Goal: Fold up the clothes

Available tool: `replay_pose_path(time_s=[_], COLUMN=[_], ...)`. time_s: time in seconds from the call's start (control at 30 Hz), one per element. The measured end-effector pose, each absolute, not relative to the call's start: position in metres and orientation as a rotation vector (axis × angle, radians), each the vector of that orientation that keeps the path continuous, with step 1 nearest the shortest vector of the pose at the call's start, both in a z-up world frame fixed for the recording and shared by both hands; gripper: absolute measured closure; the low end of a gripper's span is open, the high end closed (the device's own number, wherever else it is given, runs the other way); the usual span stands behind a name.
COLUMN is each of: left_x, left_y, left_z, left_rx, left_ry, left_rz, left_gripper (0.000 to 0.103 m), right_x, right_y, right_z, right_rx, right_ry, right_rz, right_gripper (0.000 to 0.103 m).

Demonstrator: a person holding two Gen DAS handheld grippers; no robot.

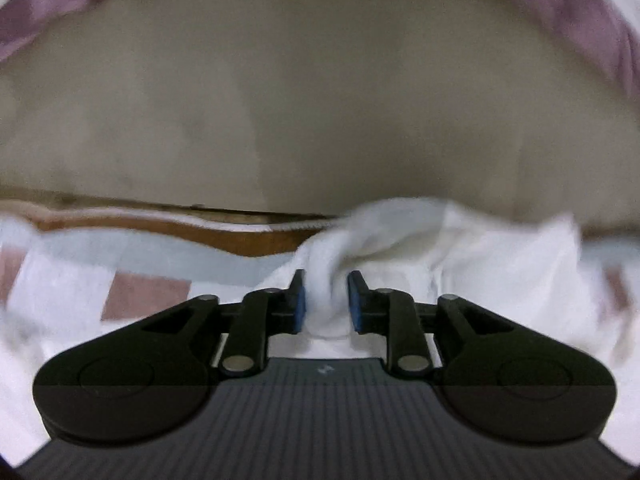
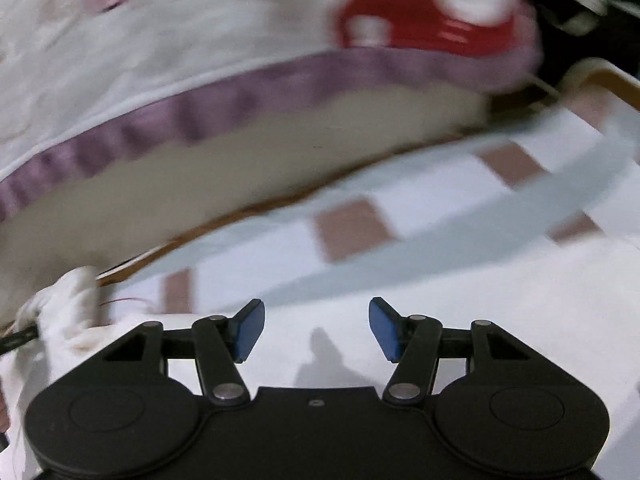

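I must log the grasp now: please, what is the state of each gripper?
Left gripper: closed on a bunch of the white cloth.
Right gripper: open, holding nothing, above the white cloth.

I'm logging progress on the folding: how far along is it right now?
Done: nothing looks folded yet; the white garment is bunched and creased on the checked sheet. In hand: the left gripper pinches a fold of the garment between its blue pads. The right gripper is open and empty above the sheet. Left: spreading it flat and every fold.
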State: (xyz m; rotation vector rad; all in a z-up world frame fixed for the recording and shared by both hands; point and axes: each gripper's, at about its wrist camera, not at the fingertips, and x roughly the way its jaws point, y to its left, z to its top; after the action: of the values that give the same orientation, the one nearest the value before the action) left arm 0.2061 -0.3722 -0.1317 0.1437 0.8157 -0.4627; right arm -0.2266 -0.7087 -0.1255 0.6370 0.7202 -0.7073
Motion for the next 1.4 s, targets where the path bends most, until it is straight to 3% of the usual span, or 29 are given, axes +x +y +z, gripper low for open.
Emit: replay_pose_path(time_s=[0.13,0.37,0.6,0.63,0.7,0.73,0.77,0.83,0.9,0.97,1.0,1.07,1.13,1.2,1.27,1.4], left_x=[0.160,0.100,0.080,0.088,0.091,0.094,0.092,0.087,0.087,0.089,0.088,0.084,0.081,0.079,0.079,0.078], left_y=[-0.385,-0.452,-0.501,-0.505,-0.511,-0.513,-0.515,-0.518,-0.513,-0.506,-0.502,-0.499,-0.499,-0.494,-0.486,-0.471], left_z=[-0.101,-0.123,-0.167,-0.166,-0.162,-0.160,-0.160,-0.158,-0.156,-0.152,-0.151,-0.153,-0.157,-0.155,-0.149,-0.136], left_rx=[0.235,0.493,0.693,0.673,0.617,0.597,0.628,0.684,0.657,0.585,0.545,0.509,0.504,0.491,0.473,0.437], left_ry=[0.554,0.605,0.575,0.584,0.648,0.677,0.653,0.602,0.556,0.509,0.483,0.462,0.448,0.469,0.516,0.609], left_rz=[-0.557,-0.934,-0.936,-0.929,-0.924,-0.924,-0.910,-0.880,-0.856,-0.809,-0.788,-0.768,-0.751,-0.755,-0.772,-0.806], left_gripper=[0.035,0.031,0.027,0.028,0.045,0.067,0.080,0.083,0.083,0.083,0.083,0.083,0.079,0.066,0.046,0.040], right_x=[-0.289,-0.396,-0.455,-0.455,-0.449,-0.447,-0.443,-0.428,-0.411,-0.395,-0.393,-0.394,-0.391,-0.389,-0.387,-0.382], right_y=[-0.730,-0.767,-0.787,-0.788,-0.791,-0.791,-0.791,-0.794,-0.795,-0.795,-0.792,-0.784,-0.788,-0.788,-0.788,-0.786], right_z=[-0.130,-0.123,-0.156,-0.161,-0.171,-0.174,-0.174,-0.178,-0.177,-0.170,-0.162,-0.143,-0.134,-0.135,-0.137,-0.138], right_rx=[0.681,0.740,1.041,1.063,1.058,1.050,1.026,0.944,0.855,0.763,0.716,0.644,0.617,0.605,0.594,0.563], right_ry=[0.681,0.551,0.454,0.447,0.455,0.461,0.474,0.496,0.532,0.544,0.496,0.358,0.372,0.395,0.419,0.467], right_rz=[-0.812,-1.177,-1.175,-1.163,-1.142,-1.133,-1.127,-1.117,-1.112,-1.093,-1.090,-1.092,-1.116,-1.127,-1.139,-1.156], right_gripper=[0.040,0.040,0.039,0.039,0.039,0.039,0.039,0.029,0.029,0.085,0.093,0.094,0.094,0.094,0.094,0.094])
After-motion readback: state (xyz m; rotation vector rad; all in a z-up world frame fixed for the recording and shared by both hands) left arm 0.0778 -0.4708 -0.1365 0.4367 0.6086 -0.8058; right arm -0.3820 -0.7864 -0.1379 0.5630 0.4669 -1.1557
